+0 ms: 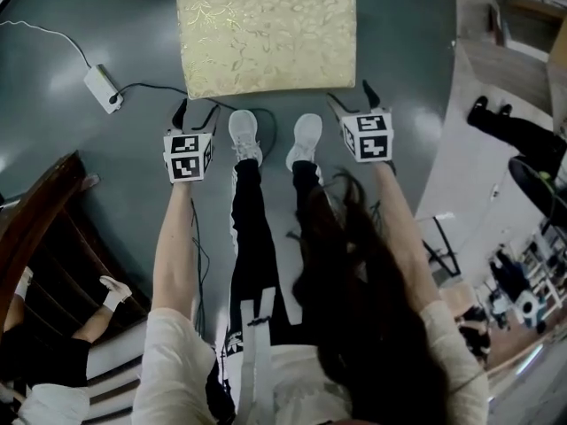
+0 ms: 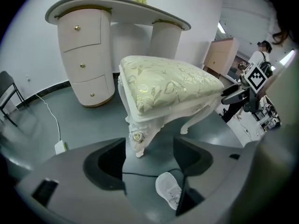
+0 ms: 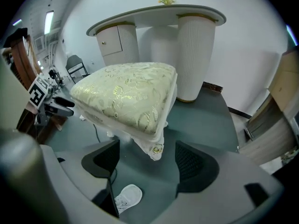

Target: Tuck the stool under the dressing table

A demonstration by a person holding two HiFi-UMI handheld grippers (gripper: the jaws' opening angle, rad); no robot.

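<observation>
Head view showed the cream, brocade-cushioned stool with carved white legs [image 1: 266, 34] standing on the grey floor [image 1: 115, 25] directly ahead of the person, its long axis running left to right across the line of approach, one long side facing the two grippers. The left gripper [image 1: 197, 113] was held just short of the stool's near left corner and the right gripper [image 1: 350, 100] just short of the near right corner, so the stool lay forward of and between them. Left gripper view recorded its jaws spread apart with nothing between them; the carved corner leg stood just beyond the tips and was not in contact. Right gripper view recorded the same condition: jaws apart, empty, the near right corner of the seat hanging just ahead of and above the gap. The right gripper appeared marginally closer to its corner, though the difference was slight. The white curved-top dressing table with gold-knobbed drawers [image 2: 117, 13] stood beyond the stool's far side, well apart from it, with its kneehole opening facing the stool. In my judgement the coming move turned on that alignment: grippers, stool and kneehole lay roughly along one forward line, so a straight push or carry away from the person would be called for. Tucking had not yet begun.
</observation>
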